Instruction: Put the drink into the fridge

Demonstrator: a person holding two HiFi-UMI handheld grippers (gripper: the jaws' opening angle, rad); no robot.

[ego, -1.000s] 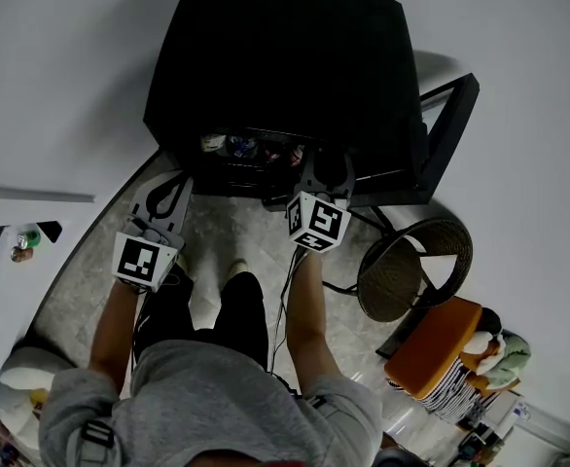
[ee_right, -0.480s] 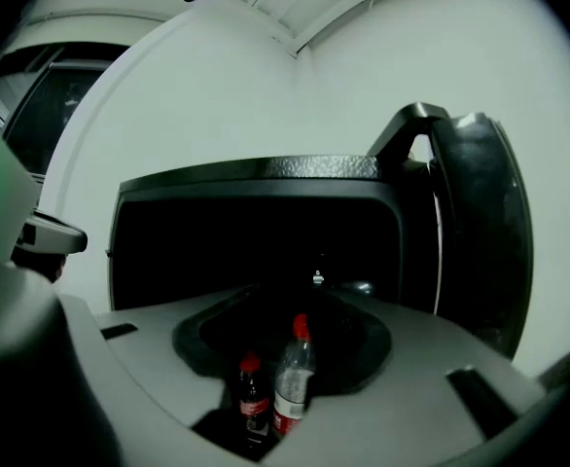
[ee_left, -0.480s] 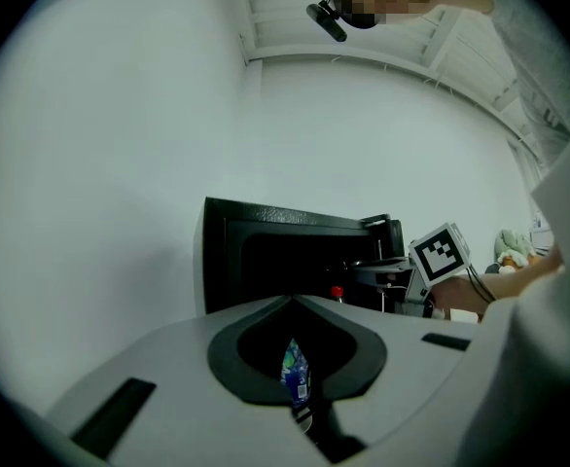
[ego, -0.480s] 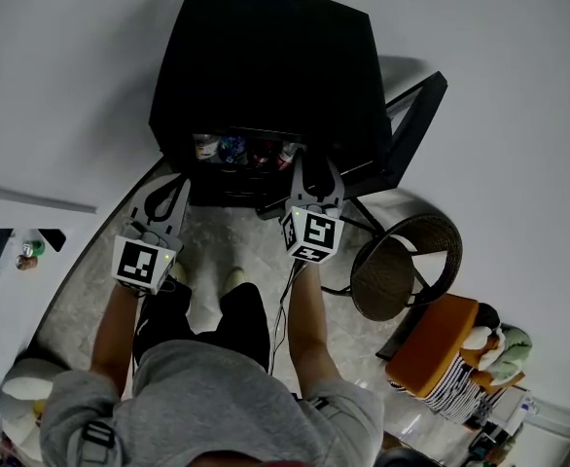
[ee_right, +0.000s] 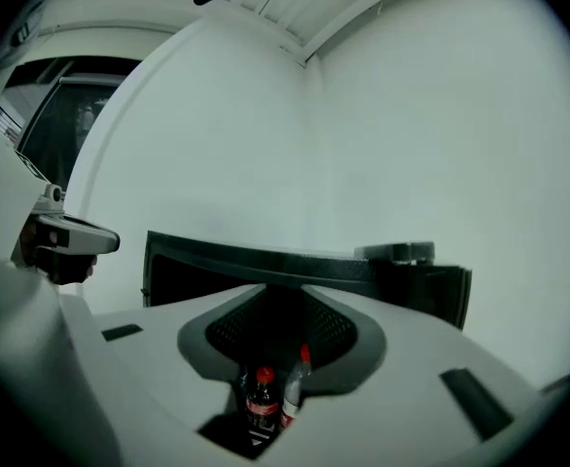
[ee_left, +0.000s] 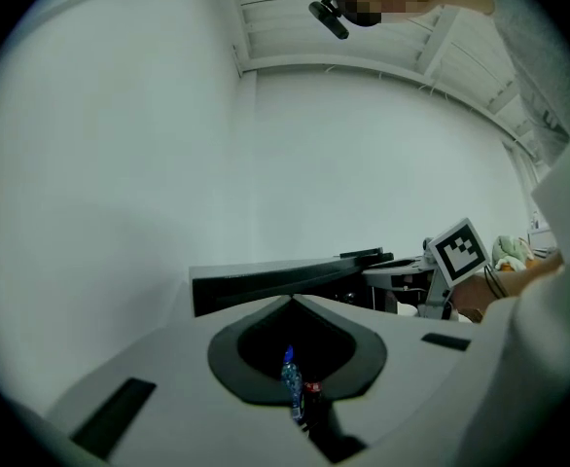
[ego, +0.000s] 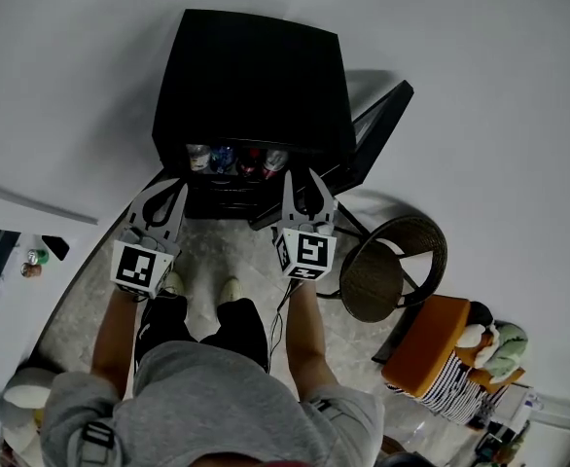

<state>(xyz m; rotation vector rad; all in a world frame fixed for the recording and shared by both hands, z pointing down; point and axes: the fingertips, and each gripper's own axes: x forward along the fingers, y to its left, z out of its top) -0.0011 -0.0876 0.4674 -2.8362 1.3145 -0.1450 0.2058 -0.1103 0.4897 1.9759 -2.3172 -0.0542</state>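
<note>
The black boxy mini fridge [ego: 251,76] stands on the pale tiled floor [ego: 217,251] with its black door [ego: 380,125] swung open to the right. The row of drink bottles [ego: 234,158] sits on the shelf just inside the front opening. The right gripper view looks in at a dark cola bottle with a red cap [ee_right: 262,400] and, touching or just beside it, a clear bottle with a red cap [ee_right: 295,382].

A second ago the right gripper [ego: 300,175] reached into the opening at the right end of that row. Now it is drawn back, level, with its tips just in front of the fridge's edge and apart from the bottles. Its fingers have just been closing. They are partly apart and nothing is between them; the bottles show only in the distance beyond them.

The left gripper [ego: 176,189] has also come up beside the fridge's lower left corner. Its fingers are together at the tips and hold nothing, as they were before.

In the head view the fridge now sits higher and looks smaller, and the round woven wicker chair [ego: 392,270] lies nearer the middle.
</note>
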